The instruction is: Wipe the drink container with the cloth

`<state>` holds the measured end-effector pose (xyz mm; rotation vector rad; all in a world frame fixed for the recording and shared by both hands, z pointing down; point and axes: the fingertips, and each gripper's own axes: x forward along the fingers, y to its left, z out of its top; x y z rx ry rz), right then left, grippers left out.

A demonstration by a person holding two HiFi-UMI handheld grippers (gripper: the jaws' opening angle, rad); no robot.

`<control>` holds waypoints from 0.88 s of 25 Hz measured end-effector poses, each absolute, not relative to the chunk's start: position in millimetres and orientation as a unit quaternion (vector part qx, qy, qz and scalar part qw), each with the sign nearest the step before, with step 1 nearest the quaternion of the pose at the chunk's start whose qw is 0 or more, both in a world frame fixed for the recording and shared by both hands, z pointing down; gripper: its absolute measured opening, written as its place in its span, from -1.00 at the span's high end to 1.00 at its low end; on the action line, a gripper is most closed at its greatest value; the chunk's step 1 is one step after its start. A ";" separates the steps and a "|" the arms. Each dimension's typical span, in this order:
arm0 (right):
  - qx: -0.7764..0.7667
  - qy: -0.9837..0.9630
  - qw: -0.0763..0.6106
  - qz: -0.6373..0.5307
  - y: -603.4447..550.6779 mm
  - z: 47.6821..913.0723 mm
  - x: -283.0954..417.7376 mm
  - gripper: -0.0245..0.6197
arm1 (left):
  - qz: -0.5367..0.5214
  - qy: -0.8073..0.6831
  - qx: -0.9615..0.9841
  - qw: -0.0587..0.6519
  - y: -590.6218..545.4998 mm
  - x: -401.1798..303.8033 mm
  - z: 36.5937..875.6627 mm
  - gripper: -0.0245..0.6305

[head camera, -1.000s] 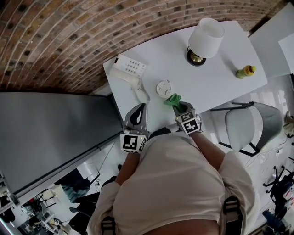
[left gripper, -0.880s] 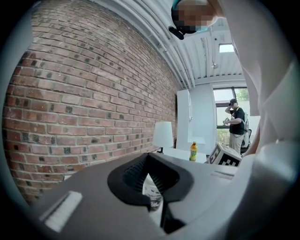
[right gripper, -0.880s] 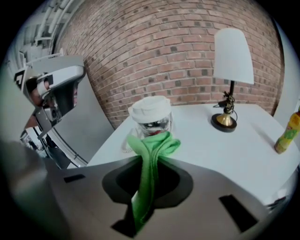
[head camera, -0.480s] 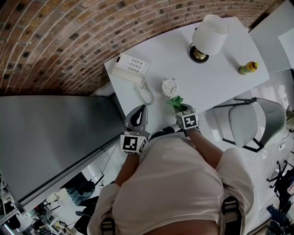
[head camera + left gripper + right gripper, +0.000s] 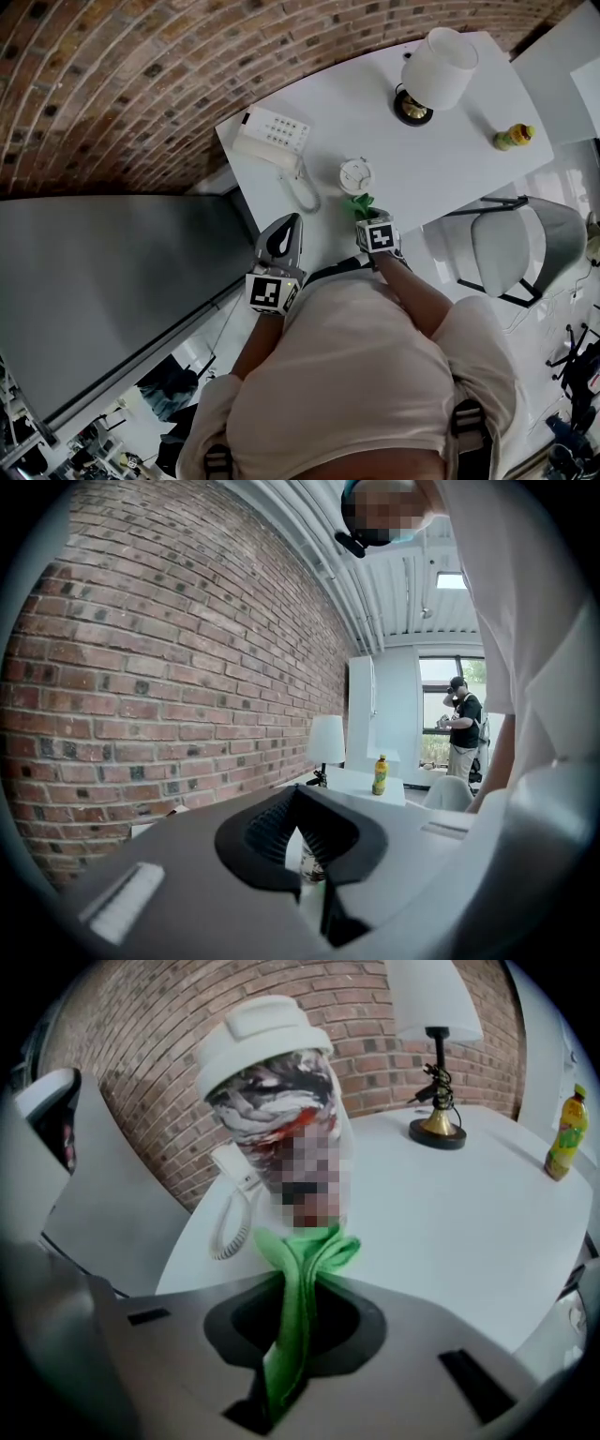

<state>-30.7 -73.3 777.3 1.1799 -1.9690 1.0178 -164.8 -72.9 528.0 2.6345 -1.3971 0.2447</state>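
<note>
a red-brown brick wall (image 5: 141, 84) runs behind the long white surface (image 5: 450, 159), and a pale grey chair (image 5: 511, 253) stands at that surface's near right edge. on the surface are a white-shaded lamp with a brass foot (image 5: 439, 67) toward the far end, a white desk phone with a coiled cord (image 5: 272, 139) toward the wall side, and a small yellow drink bottle (image 5: 514, 138) well apart at the right.

the left tongs (image 5: 292, 218) hang off the near edge of the surface. their tips meet and there is nothing between them. through their loop, the left gripper view shows only the far things.

the right tongs (image 5: 367, 215) are pressed together on a folded bright green cloth (image 5: 298, 1260), whose free end sticks out past the tips. the right gripper view looks straight at the drink container, a cup with a white lid and a mottled printed wrap (image 5: 274, 1091). in the head view this cup (image 5: 355, 175) stands upright near the middle of the surface, between the phone and the lamp. the cloth's end is just beside the lower wall of the cup; i cannot tell whether it touches.

by my reading, the step in hand is bringing the cloth to the cup, with wiping not yet clearly begun. the next move calls for pressing the cloth onto the cup's side and stroking it. the free left tongs would do well to steady the cup, since a light cup pushed from one side may slide or tip.
</note>
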 end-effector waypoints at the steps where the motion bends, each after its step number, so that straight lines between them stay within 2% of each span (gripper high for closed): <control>1: 0.448 -0.743 0.313 0.387 -74.8 780.3 -31.0 0.80 | 0.082 -0.464 0.879 0.075 -73.7 -165.9 528.3 0.90; 22: 0.461 -0.756 0.278 0.372 -95.3 763.4 -39.3 0.80 | 0.071 -0.459 0.882 0.078 -74.1 -171.2 526.8 0.90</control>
